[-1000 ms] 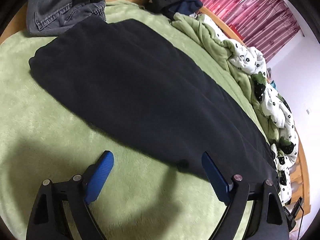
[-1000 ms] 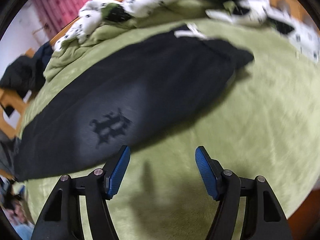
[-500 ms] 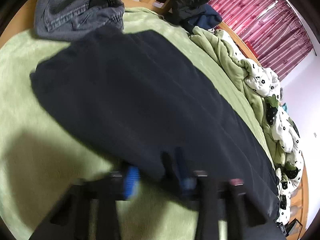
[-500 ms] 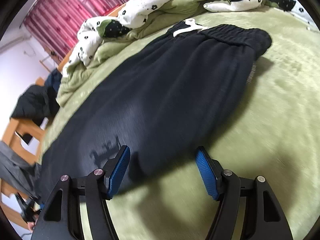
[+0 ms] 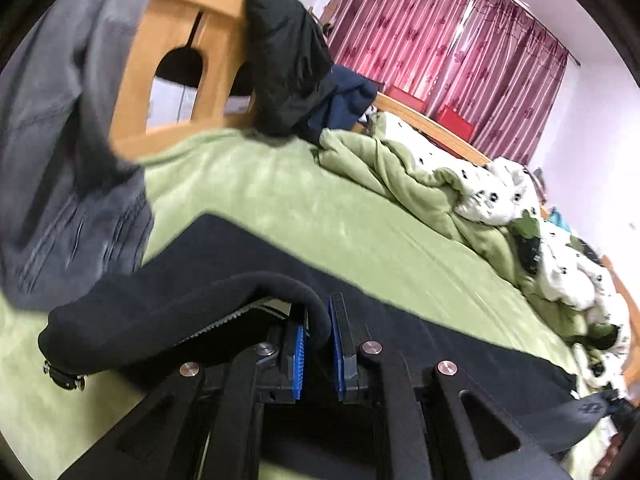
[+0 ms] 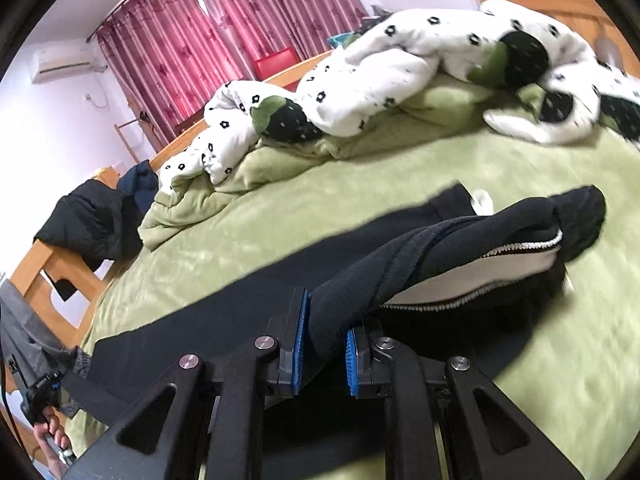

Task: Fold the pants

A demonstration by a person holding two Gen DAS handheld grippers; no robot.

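Nearest in the left wrist view, the left gripper is clamped narrow on a raised fold of the black pants, the dark cloth pinched between its blue pads. The lifted edge arches up and to the left from the grip, showing a strip of white stitching underneath, while the rest of the pants lies flat on the green bed and runs away to the right. Left of the pants hangs a grey denim garment, blurred. Beyond it stands a wooden bed frame with a black jacket draped over it, and far back a red curtain. A crumpled green and white blanket lies along the right side of the bed.

In the right wrist view, the right gripper likewise grips the pants tightly, a thick roll of black cloth squeezed between its blue pads. From there the waistband end rises to the right, open enough to show a pale lining and white zigzag stitching. The leg part stretches left across the bed. Behind it is the flower-print blanket, then the curtain and a wall air conditioner at far left.
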